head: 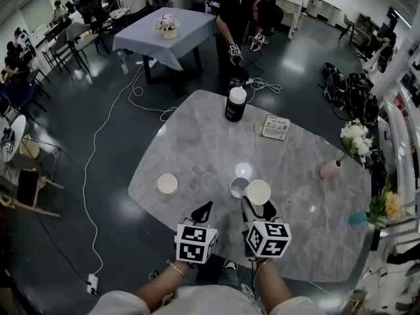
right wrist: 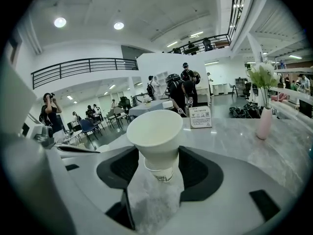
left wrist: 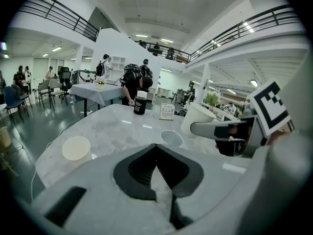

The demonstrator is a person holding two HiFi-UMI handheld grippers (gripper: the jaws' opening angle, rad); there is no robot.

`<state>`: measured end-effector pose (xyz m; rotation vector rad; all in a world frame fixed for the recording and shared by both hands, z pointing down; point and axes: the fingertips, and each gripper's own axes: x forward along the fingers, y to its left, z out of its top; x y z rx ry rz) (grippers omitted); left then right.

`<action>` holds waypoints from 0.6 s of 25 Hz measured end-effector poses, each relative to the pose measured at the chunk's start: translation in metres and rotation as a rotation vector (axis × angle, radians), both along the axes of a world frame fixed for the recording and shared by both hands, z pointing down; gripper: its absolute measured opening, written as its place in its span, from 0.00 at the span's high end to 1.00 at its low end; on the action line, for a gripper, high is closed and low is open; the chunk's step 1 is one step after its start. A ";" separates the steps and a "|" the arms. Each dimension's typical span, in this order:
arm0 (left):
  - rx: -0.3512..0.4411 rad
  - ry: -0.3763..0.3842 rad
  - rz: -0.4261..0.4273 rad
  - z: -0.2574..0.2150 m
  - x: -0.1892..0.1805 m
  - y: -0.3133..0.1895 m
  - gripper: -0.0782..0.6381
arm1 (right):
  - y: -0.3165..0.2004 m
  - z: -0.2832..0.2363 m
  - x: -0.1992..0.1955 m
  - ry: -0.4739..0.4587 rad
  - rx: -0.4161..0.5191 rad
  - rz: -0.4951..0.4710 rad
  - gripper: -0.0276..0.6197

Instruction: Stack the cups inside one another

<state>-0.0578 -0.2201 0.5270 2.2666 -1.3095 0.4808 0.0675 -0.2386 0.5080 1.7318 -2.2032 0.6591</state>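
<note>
On the marble table (head: 197,143) a cream paper cup (head: 167,184) (left wrist: 76,148) stands at the left. A clear cup (head: 239,188) (left wrist: 171,137) stands near the middle. My right gripper (head: 257,206) (right wrist: 157,152) is shut on a white paper cup (head: 258,191) (right wrist: 155,133) (left wrist: 197,119), held upright just right of the clear cup and above the table. Under the held cup a second rim with a printed mark shows; I cannot tell if it is a nested cup. My left gripper (head: 202,211) (left wrist: 156,148) is shut on nothing, between the cream cup and the clear cup, nearer me.
A black bottle with a white lid (head: 235,104) (left wrist: 140,103) and a printed card (head: 275,126) (right wrist: 200,117) stand at the table's far side. A pink vase with white flowers (head: 329,169) (right wrist: 264,123) is at the right. A person (head: 243,12) bends over beyond the table.
</note>
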 end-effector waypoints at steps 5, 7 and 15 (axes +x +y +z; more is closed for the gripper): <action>-0.010 -0.002 -0.020 0.004 -0.006 -0.009 0.90 | -0.014 0.002 -0.011 -0.001 -0.005 -0.029 0.60; -0.016 -0.002 -0.028 0.006 -0.009 -0.012 0.90 | -0.018 0.004 -0.016 -0.002 -0.012 -0.042 0.60; -0.039 -0.003 -0.048 0.015 -0.016 -0.019 0.90 | -0.029 0.017 -0.028 -0.003 -0.039 -0.070 0.60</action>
